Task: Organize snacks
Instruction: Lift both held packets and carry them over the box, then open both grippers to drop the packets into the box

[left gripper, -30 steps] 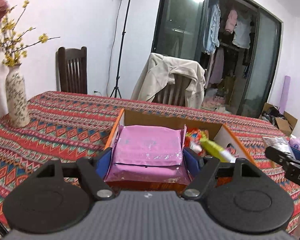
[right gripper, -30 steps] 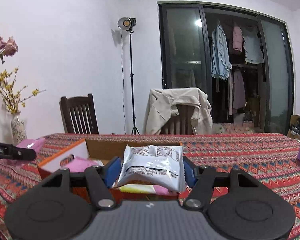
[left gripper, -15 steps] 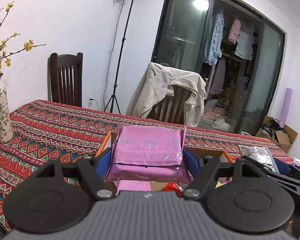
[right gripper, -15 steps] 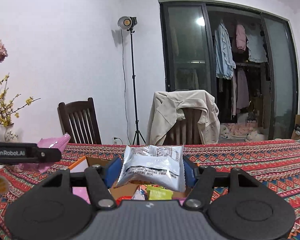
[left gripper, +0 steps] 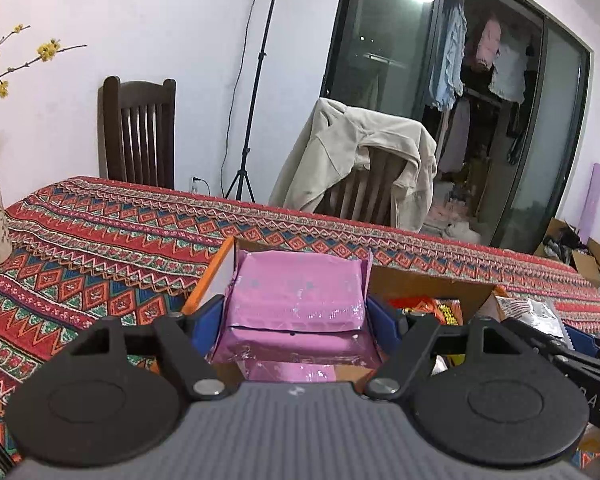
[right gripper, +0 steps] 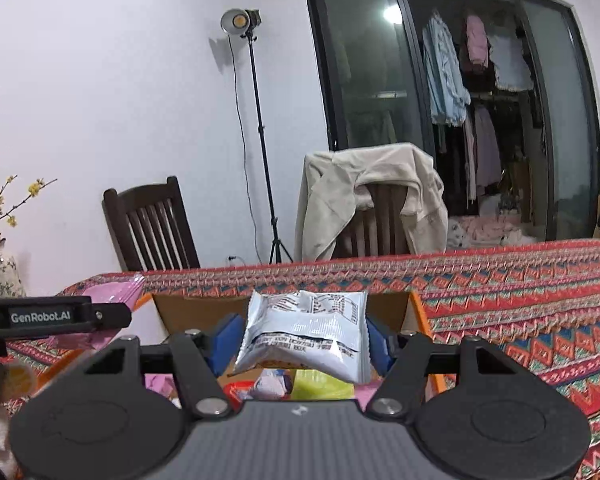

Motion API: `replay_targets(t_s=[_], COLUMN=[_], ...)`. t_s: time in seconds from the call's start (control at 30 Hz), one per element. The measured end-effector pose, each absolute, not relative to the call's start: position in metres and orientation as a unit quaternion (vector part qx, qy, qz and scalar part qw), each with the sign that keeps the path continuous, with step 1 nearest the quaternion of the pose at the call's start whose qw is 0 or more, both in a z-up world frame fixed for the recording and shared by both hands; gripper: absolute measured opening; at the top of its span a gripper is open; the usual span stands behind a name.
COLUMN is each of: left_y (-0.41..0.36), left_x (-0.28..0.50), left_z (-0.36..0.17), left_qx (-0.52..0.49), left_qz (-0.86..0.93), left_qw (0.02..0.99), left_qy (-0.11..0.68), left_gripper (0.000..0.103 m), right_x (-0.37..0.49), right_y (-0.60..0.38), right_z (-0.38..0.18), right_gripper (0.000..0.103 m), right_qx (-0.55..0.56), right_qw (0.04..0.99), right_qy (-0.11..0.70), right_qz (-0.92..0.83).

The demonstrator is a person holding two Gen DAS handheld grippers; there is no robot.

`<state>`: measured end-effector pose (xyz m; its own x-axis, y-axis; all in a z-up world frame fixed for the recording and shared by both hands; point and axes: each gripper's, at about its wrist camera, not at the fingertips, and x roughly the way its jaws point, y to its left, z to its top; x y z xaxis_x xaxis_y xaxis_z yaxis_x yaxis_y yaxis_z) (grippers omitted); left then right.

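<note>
Left tongs (left gripper: 296,312) clamp pink packet (left gripper: 296,296); right tongs (right gripper: 302,338) clamp white packet (right gripper: 306,332). Both hang over the open cardboard box (right gripper: 204,310) on the bench (right gripper: 520,300), box directly below, pink nearer its left wall.

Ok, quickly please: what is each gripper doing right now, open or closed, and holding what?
Left gripper: closed on the pink packet.
Right gripper: closed on the white packet.

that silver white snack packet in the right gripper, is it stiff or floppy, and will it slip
Likely floppy: the silver packet is creased and buckles between the right gripper jaws. Probably light, as it sits puffed without drooping. Its glossy film looks slick, so it might slide if the grip loosens.
</note>
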<state>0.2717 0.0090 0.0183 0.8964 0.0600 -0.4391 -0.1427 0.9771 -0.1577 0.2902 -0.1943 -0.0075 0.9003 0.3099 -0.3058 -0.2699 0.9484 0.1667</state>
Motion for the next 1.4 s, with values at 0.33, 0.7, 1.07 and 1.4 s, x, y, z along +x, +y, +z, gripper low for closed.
replay_targets(t_s=[0.33,0.7,1.07,1.4], left_y=[0.013,0.011,0.010,0.009], left_x=[0.265,0.255,0.213,0.175], left_z=[0.012,0.017,0.048,0.040], left_qx=[-0.108,-0.105,-0.112,-0.088], left_qz=[0.048,0.048,0.040,0.034], left_qw=[0.971,0.972,0.973,0.967], left_qy=[0.205,0.206,0.198,0.237], left_gripper=[0.103,0.103,0.103,0.103], right_x=[0.289,0.276,0.246,0.192], right_y=[-0.194,-0.197,-0.210,-0.225], right_z=[-0.017,-0.013,0.004,0.002], right_gripper=[0.095,0.103,0.103,0.103], right_qx=[0.053,0.053,0.065,0.050], right_qw=[0.973,0.973,0.975,0.974], right_qy=[0.178,0.174,0.163,0.182], right_qz=[0.140,0.142,0.136,0.129])
